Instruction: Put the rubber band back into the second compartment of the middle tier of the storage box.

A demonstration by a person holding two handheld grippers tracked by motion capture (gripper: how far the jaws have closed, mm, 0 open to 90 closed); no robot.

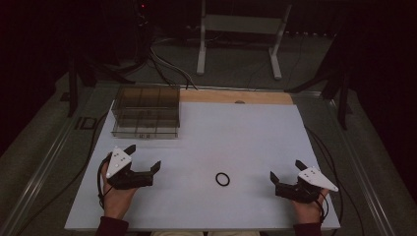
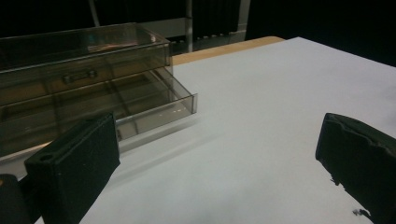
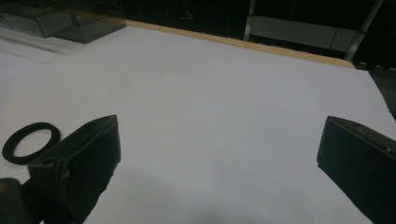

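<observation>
On the white bench, a black ring lies flat near the front edge, a little right of the middle and between the two tools. The left tool rests near the front left corner in the person's left hand, its jaws spread wide with nothing between them; its own view looks past the jaws to bare bench surface and the box beyond. The right tool sits near the front right corner in the right hand, its jaws likewise wide apart and empty. In the right gripper view the ring lies just outside the left jaw, close to it but apart from it. A clear smoky plastic drawer box stands at the back left corner of the bench; the left gripper view shows its lowest drawer pulled partway out toward the front, with dividers inside, while the drawer above it is closed. A strip of bare wood runs along the back edge of the bench, to the right of the box. The ring is well apart from the box.
</observation>
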